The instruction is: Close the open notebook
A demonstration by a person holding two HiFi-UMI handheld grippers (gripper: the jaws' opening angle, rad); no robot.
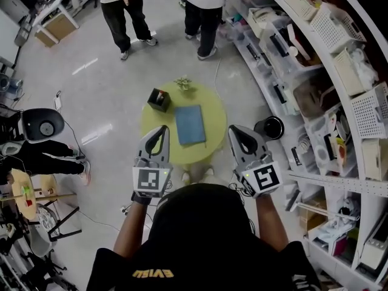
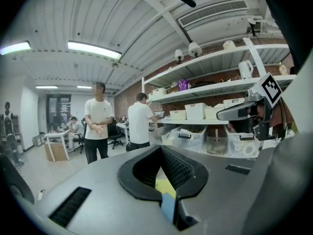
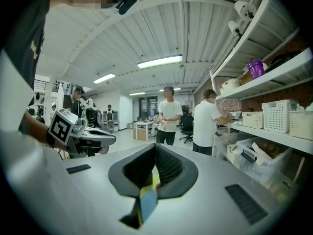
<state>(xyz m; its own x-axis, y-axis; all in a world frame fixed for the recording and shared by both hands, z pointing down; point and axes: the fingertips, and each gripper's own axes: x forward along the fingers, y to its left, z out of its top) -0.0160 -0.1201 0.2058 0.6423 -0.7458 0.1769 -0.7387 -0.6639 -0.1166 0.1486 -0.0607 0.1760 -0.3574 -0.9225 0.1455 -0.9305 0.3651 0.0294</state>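
Note:
A blue notebook (image 1: 190, 125) lies flat on the small round yellow-green table (image 1: 213, 109), its plain blue cover facing up. Both grippers hang above the table's near edge, apart from the notebook. My left gripper (image 1: 160, 133) is to the notebook's left with its jaws shut and nothing between them. To the notebook's right, my right gripper (image 1: 236, 133) is likewise shut and empty. In the left gripper view the jaws (image 2: 160, 148) meet at their tips, and a sliver of the notebook (image 2: 168, 207) shows below them. The right gripper view shows the same, with jaws (image 3: 155, 146) together and the notebook (image 3: 146, 204) beneath.
A black box (image 1: 159, 99) and a small plant (image 1: 183, 83) stand at the table's far side. Two people (image 1: 128, 11) stand beyond it. Shelves with bins and baskets (image 1: 315, 71) run along the right. A black round container (image 1: 270, 127) sits right of the table, a chair (image 1: 42, 125) far left.

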